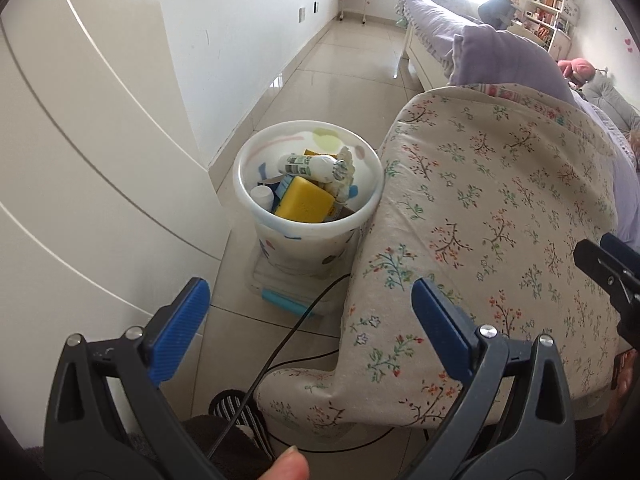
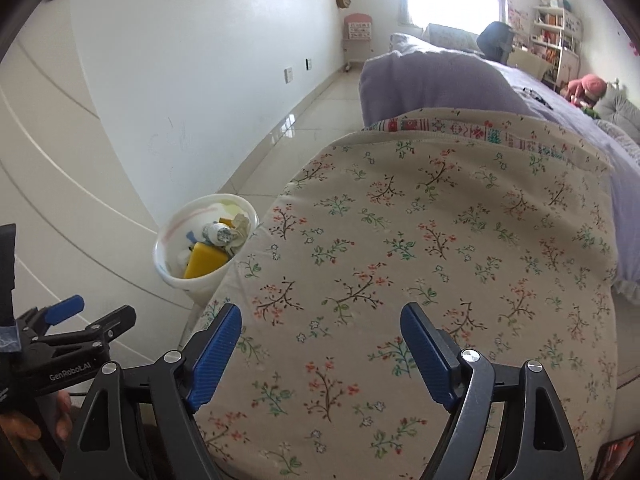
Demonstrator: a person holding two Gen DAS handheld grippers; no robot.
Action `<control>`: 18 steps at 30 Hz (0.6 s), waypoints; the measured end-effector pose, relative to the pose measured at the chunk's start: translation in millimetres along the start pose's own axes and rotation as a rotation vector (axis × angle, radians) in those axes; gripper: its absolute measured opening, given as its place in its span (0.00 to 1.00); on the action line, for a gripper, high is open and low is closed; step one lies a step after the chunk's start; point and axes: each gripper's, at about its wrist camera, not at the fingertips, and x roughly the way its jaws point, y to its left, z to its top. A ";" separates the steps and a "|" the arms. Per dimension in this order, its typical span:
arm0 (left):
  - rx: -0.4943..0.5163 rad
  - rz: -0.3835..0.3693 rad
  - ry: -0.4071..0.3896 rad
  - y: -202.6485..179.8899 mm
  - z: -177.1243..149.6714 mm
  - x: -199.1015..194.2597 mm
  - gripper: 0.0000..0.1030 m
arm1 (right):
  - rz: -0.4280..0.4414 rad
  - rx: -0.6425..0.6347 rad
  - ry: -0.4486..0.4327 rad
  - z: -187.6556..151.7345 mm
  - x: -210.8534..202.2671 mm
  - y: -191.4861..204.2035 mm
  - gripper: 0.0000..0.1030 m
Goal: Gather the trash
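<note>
**Operator:** Report jaw condition, both units.

**Inspector:** Left gripper [image 1: 308, 304]: jaws spread wide apart, nothing between the blue pads. It sits above the floor gap beside the bed corner. Right gripper [image 2: 320, 344]: jaws likewise wide apart, nothing clamped, positioned over the floral bedspread [image 2: 420, 240]. No earlier view is available for comparison.

**Operator:** Location of the task item?

**Inspector:** The trash bin [image 1: 306, 216] stands on the tiled floor [image 1: 340, 68], its rim touching or just beside the draped edge of the bedspread; contact cannot be confirmed. On its other side lies the white cabinet front [image 1: 80, 160]. The bin holds a yellow sponge [image 1: 304, 200], a white bottle [image 1: 310, 166] lying across the top, and crumpled paper. The contents reach close to rim level.

**Operator:** Edges and clearances?

**Inspector:** The bin occupies a narrow channel between cabinet and bed. The bedspread corner overhangs at the near end, rounded and draping downward. A clear lidded box [image 1: 288, 288] sits under or just before the bin base. A black cable [image 1: 280, 344] runs across the floor through the same gap. Beyond the bin, the floor opens into a long clear aisle along the white wall [image 1: 240, 40].

**Operator:** Anything on the bed surface?

**Inspector:** A purple pillow [image 2: 432, 80] at the far edge of the bedspread. The bedspread surface under the right gripper is flat.
</note>
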 end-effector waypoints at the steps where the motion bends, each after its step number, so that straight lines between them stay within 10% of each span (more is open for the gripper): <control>1: 0.006 0.001 -0.007 -2.4 -1.2 -1.6 0.98 | -0.006 -0.010 -0.014 -2.5 -4.5 1.2 0.81; 18: -0.002 -0.001 -0.041 -6.4 -5.1 -9.7 0.98 | -0.037 -0.015 -0.076 -7.1 -11.0 1.3 0.82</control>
